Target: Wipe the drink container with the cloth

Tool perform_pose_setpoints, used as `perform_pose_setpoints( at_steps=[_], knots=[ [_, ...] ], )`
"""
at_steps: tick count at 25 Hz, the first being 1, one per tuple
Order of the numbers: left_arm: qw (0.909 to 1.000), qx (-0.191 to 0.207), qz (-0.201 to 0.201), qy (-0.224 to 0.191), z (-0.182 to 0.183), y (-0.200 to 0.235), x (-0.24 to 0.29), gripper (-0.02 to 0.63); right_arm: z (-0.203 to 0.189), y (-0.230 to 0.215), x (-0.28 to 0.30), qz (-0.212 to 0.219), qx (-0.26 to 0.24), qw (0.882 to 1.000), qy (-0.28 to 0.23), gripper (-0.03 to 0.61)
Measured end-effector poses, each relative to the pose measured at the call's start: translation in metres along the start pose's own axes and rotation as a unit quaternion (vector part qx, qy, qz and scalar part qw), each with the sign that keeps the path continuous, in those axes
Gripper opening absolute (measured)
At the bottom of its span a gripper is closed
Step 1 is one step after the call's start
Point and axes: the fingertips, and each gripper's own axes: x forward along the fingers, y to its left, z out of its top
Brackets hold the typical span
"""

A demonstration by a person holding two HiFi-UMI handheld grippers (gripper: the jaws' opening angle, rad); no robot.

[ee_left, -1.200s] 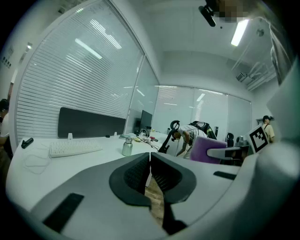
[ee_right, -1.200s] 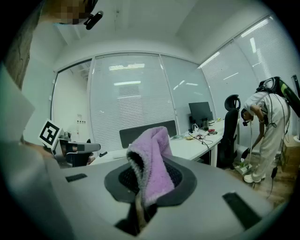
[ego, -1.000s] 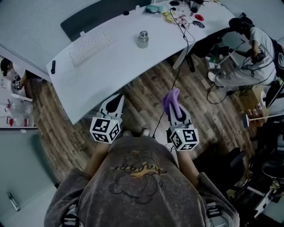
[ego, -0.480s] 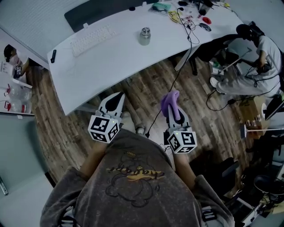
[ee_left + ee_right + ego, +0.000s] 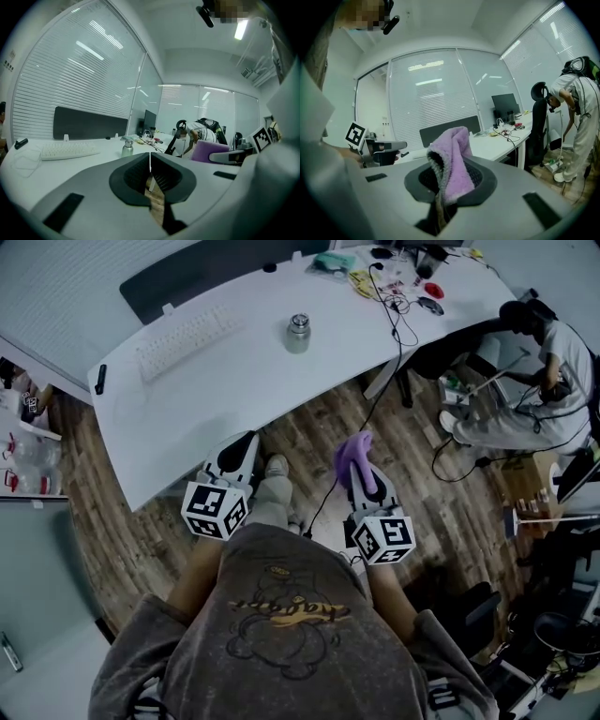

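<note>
- Desk [image 5: 234, 381], white and curved, across the top of the head view, with wooden floor [image 5: 309, 442] in front of its near edge.
- Black pen-like item [image 5: 99, 379] at the desk's left end; white keyboard [image 5: 187, 338] to the right of it, toward the desk's back edge.
- Left gripper [image 5: 242, 448] off the desk, over the floor just short of the near edge and pointing toward it. Jaws pressed together on nothing, seen in the left gripper view [image 5: 150, 161] as a thin closed line.
- Drink container [image 5: 298, 334], a small steel flask with a cap, upright near the desk's middle, right of the keyboard and well apart from both grippers. Also seen standing on the desk in the left gripper view [image 5: 127, 147].
- Right gripper [image 5: 361, 470] likewise off the desk, over the floor in front of its near edge. Clamped on a purple cloth [image 5: 354, 454], bunched and standing up above the jaw tips [image 5: 452, 164].
- Tangle of cables [image 5: 398, 306] and small items at the desk's right end.
- Person [image 5: 544, 362] in a white top, bent over, beyond the desk's right end.
</note>
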Motion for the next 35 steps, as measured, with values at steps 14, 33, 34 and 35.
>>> perform_pose_setpoints(
  at_steps=[14,33,34,35],
  knots=[
    [0.9997,-0.001,-0.022,0.004,0.056,0.074,0.127,0.023,0.052,-0.047,0.127,-0.011,0.009,1.0,0.012,0.052],
    [0.9952,-0.015,-0.092,0.03,0.082,0.131,0.22,0.023,0.087,-0.074,0.237,-0.038,0.002,0.999,0.025,0.054],
    [0.9951,-0.014,-0.093,0.029,0.082,0.131,0.223,0.023,0.087,-0.075,0.237,-0.04,0.002,0.999,0.026,0.054],
    [0.9951,-0.012,-0.094,0.029,0.082,0.13,0.225,0.023,0.087,-0.077,0.238,-0.041,0.001,0.999,0.026,0.053]
  ],
)
